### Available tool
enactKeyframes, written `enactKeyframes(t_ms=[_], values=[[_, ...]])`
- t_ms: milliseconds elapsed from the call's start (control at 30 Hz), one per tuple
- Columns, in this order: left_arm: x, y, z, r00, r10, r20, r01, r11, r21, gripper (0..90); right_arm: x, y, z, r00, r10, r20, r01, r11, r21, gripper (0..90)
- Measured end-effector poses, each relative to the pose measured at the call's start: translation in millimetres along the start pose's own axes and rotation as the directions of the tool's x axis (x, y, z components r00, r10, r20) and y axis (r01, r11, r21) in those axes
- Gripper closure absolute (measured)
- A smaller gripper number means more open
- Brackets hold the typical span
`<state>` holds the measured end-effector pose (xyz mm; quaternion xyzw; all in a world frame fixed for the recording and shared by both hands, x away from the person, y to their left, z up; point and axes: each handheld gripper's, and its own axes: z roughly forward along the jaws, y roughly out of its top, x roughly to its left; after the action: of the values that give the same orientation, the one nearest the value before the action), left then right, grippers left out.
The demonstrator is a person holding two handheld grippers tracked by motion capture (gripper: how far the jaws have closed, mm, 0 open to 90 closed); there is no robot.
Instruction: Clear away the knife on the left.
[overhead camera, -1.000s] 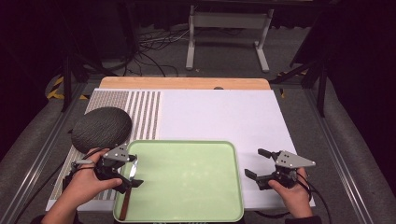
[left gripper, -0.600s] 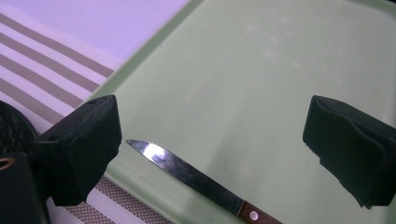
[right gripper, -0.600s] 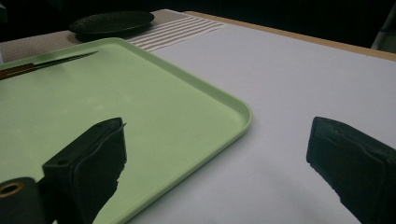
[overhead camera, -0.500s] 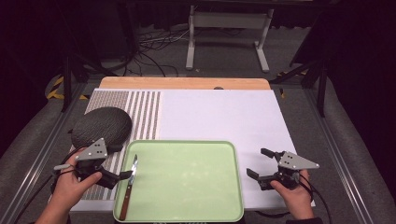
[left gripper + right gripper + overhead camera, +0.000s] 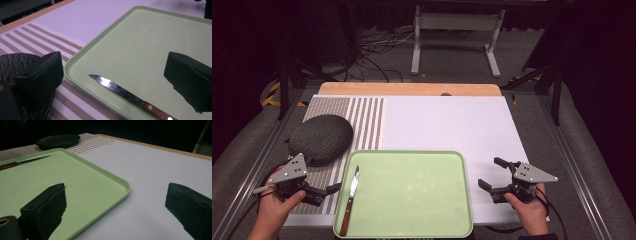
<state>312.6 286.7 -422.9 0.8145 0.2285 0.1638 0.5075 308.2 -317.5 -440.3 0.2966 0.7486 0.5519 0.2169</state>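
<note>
Here, knife (image 5: 350, 198) lengthwise along tray's (image 5: 412, 231) left edge, tip away, left gripper (image 5: 332, 189) jaws wide, empty

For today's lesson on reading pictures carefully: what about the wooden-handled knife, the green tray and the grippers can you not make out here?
- Wooden-handled steel knife: handle end cut off by the bottom edge, left gripper view.
- Pale green plastic tray: near corner hidden behind a black jaw, right gripper view.
- Dark textured oval mat: partly covered by a jaw, left gripper view.
- Right gripper: jaw pads too small to make out, high view.
</note>
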Motion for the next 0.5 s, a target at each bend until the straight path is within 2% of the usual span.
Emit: enactKeyframes(t_ms=[233,333,500], values=[[4.4,-16.3,-3.3,0.9998,0.001,-0.020,-0.002,0.9986,-0.052,3.0,-1.0,-1.9,-1.9,1.0000,0.007,-0.001,-0.008,1.000,-0.016,3.7],[5.3,-24.0,-4.5,0.9986,0.015,-0.051,-0.017,0.9991,-0.040,3.0,-1.8,-3.1,-2.8,0.9999,0.013,-0.003,-0.013,1.000,-0.025,3.6],[7.8,-34.2,-4.8,0.9982,0.012,-0.058,-0.015,0.9985,-0.054,3.0,-2.5,-5.0,-4.0,0.9998,0.018,-0.001,-0.018,0.999,-0.028,3.4]])
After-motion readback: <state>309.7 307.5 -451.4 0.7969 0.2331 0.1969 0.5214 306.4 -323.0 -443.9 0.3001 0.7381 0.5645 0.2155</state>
